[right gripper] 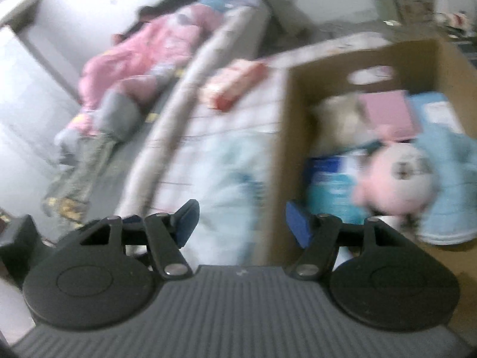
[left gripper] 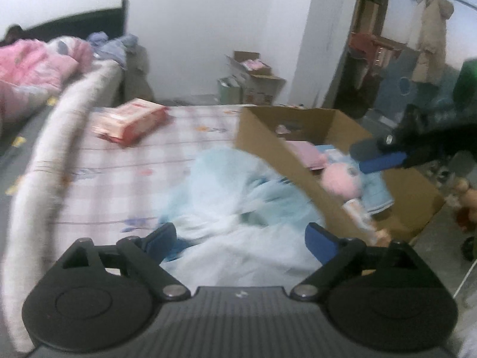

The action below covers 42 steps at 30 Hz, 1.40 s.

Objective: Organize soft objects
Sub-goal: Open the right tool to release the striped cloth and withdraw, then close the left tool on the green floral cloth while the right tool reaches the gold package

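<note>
A crumpled light blue cloth (left gripper: 238,203) lies on the checked bed sheet against the outside of an open cardboard box (left gripper: 268,140). My left gripper (left gripper: 243,240) hovers just over the cloth, open, with its blue pads wide apart and not pressing on anything. In the box lie a pink plush toy (left gripper: 342,182), a blue towel and a pink folded piece. My right gripper (left gripper: 360,158) reaches in over the box from the right. In the right wrist view my right gripper (right gripper: 243,225) is open and empty above the box wall (right gripper: 283,149), with the cloth (right gripper: 235,173) to the left and the plush (right gripper: 396,176) to the right.
A pink-red soft pack (left gripper: 131,122) rests on the sheet further back. A rolled beige blanket (left gripper: 44,164) runs along the left, with a pink quilt (left gripper: 32,65) beyond it. Cardboard boxes (left gripper: 253,80) stand by the far wall and clothes hang at the right.
</note>
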### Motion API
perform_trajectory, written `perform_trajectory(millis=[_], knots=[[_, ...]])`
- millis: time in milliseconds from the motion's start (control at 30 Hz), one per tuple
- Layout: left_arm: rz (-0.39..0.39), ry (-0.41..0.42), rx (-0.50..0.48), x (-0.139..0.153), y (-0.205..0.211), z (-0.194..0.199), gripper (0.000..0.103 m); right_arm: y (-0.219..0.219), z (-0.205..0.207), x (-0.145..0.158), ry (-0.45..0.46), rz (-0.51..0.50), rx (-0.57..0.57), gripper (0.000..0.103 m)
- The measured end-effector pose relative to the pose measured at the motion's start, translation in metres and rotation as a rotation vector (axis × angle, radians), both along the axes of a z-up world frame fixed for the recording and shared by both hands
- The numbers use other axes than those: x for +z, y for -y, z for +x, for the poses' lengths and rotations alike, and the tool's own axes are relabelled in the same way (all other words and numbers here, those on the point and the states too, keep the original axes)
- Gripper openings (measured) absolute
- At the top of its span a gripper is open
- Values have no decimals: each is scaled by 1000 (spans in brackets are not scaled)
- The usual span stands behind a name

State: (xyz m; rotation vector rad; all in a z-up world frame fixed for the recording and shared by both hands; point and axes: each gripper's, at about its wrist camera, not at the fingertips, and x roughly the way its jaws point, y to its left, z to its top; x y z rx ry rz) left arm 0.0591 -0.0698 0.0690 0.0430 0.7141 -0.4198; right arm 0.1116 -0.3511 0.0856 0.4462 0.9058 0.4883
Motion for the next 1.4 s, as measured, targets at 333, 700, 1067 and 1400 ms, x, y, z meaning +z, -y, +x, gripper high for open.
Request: perform_trajectory(millis=[333, 700, 1067, 1400], knots=[[67, -72, 129, -31, -66, -36, 96, -93, -7, -35, -27, 109, 92, 64], [104, -94, 140, -82, -74, -47, 95, -164, -16, -77, -141, 79, 146, 56], [191, -93, 123, -116, -60, -45, 73, -210, -9, -71, -94, -84, 208, 58], [155, -79, 222, -110, -92, -51, 55, -262, 28, -100, -108, -294, 264, 59]])
